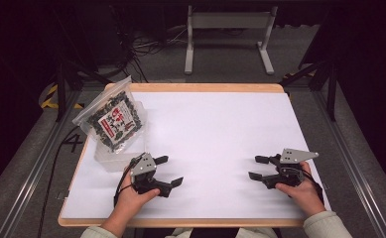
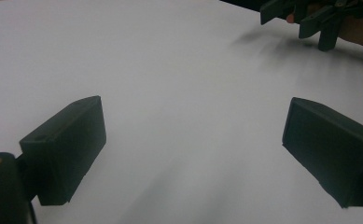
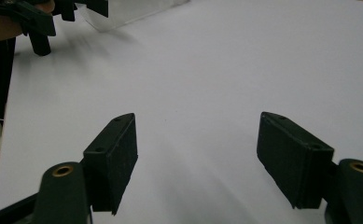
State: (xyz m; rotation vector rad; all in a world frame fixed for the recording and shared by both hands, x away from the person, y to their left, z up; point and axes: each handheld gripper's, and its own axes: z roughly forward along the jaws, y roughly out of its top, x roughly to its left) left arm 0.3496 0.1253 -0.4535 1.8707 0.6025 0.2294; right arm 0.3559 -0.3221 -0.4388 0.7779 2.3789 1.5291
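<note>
While low over the table [image 1: 220, 124], left hand-held gripper [image 1: 169, 171], right hand-held gripper [image 1: 256, 167], jaws apart

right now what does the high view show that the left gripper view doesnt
High view alone: a zip bag of dark snacks resting on a clear plastic container at the table's left edge, the wooden table rim, the floor and a white stand beyond. Left gripper view alone: a close look along the left gripper and its fingers, spread wide with nothing between them. Both share the white table sheet and the right gripper, also open.
</note>
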